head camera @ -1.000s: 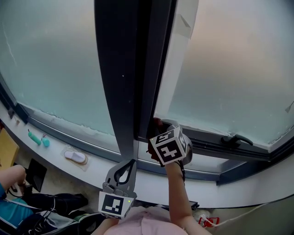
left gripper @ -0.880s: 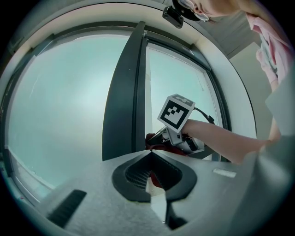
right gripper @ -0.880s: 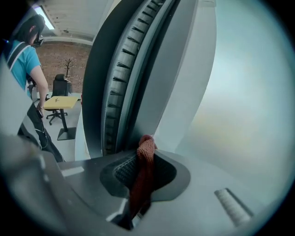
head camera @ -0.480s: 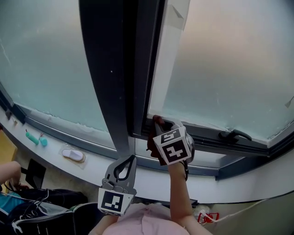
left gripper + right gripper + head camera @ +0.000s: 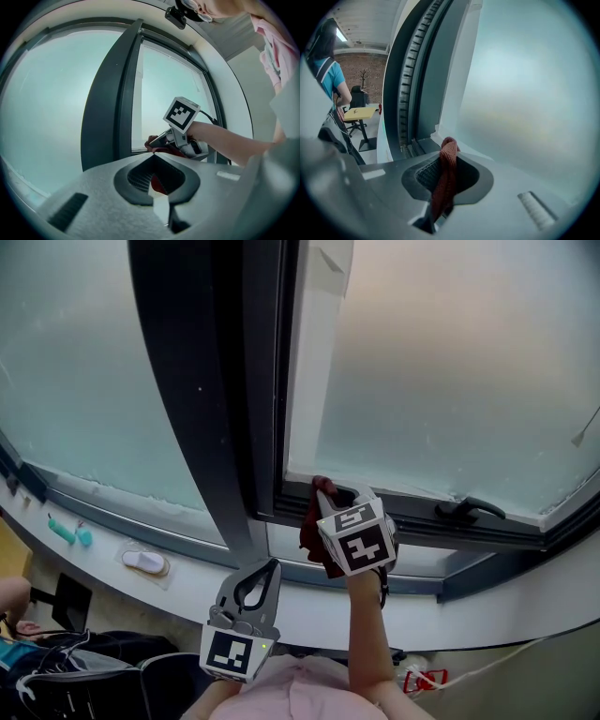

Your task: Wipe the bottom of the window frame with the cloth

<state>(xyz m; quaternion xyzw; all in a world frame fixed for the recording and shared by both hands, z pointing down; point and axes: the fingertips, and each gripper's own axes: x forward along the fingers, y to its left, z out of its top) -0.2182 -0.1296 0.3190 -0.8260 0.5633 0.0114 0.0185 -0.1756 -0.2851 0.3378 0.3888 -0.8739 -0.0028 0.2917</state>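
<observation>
The dark red knitted cloth (image 5: 446,176) is pinched between the closed fingers of the right gripper (image 5: 327,502). In the right gripper view it runs as a folded strip up through the gap between the jaws, and its rounded end sticks out past the tips. That end sits at the left end of the bottom rail of the dark grey window frame (image 5: 427,524), in the corner where the rail meets the dark upright post (image 5: 202,390). From the head view it looks to be against the rail, though contact cannot be confirmed. More of the cloth hangs in a bunch below the gripper's marker cube.

Behind this gripper, the person's bare forearm (image 5: 367,634) reaches up from the bottom of the head view. A dark lever handle (image 5: 469,509) lies further right on the same rail, well apart from the cloth. Frosted pale glass (image 5: 450,362) fills the sash above.

The left gripper (image 5: 269,567) has its fingers together at the tips with nothing between them. It is lower and to the left, in front of the white curved sill (image 5: 309,610). In its own view, the red cloth and the right gripper show beyond the loop of its jaws.

Far left on the sill lie two small teal objects (image 5: 69,532) and a white oval object (image 5: 145,562). The right gripper view catches a person in a teal shirt (image 5: 329,70) beside a yellow table (image 5: 358,112).
</observation>
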